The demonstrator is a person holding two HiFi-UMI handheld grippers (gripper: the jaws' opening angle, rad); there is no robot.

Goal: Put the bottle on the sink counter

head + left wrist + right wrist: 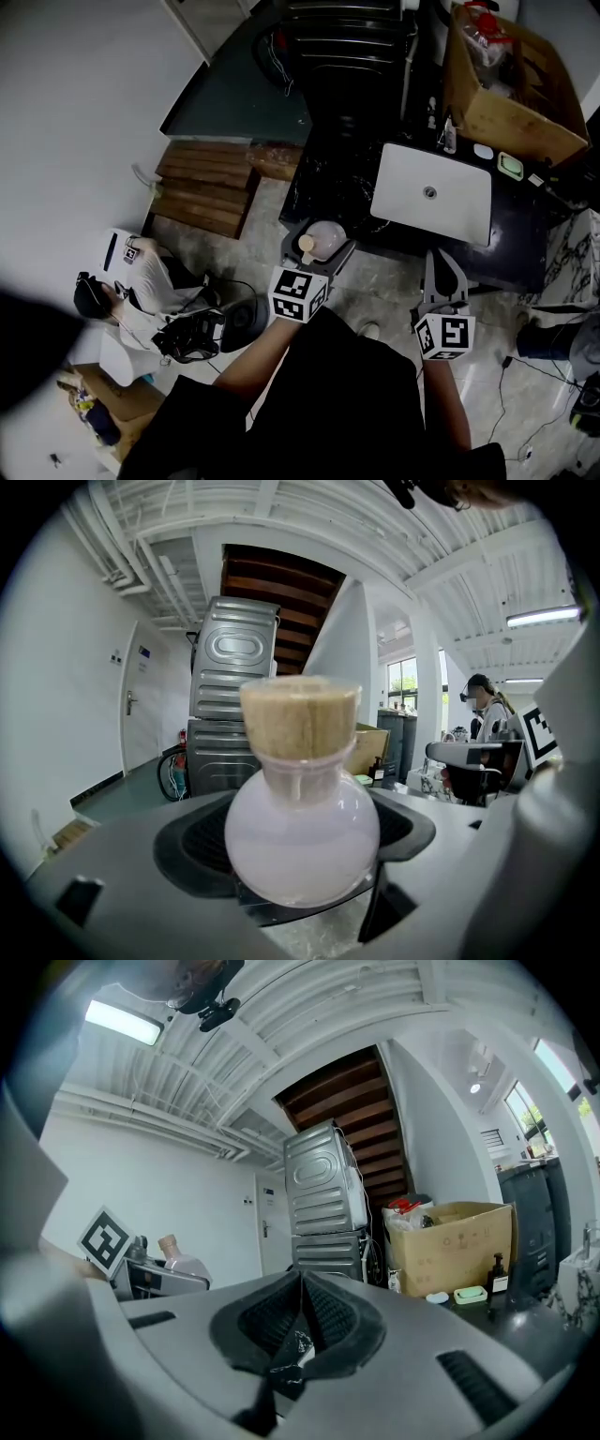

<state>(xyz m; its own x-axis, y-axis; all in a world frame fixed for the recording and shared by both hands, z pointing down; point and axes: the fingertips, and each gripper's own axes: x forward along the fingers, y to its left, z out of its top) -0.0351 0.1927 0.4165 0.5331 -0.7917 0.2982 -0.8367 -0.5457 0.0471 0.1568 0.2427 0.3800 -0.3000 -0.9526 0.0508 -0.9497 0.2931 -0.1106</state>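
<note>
A round pale-pink bottle point(302, 832) with a cork stopper point(300, 719) sits between the jaws of my left gripper point(305, 892), which is shut on its belly. From the head view the bottle point(327, 240) hangs in the left gripper point(319, 246) over the floor, just off the front-left corner of the black sink counter point(525, 246). The white basin point(455, 211) lies to its right. My right gripper point(442, 258) is at the counter's front edge, jaws shut and empty point(298, 1330). It sees the bottle point(183, 1262) to its left.
A cardboard box point(511, 94) stands at the counter's back, with a green soap dish point(510, 166) beside it. Stacked dark machines point(342, 42) stand behind the counter. Wooden pallets point(206, 187) lie left. A person point(141, 300) sits low left. Cables point(525, 394) trail on the floor.
</note>
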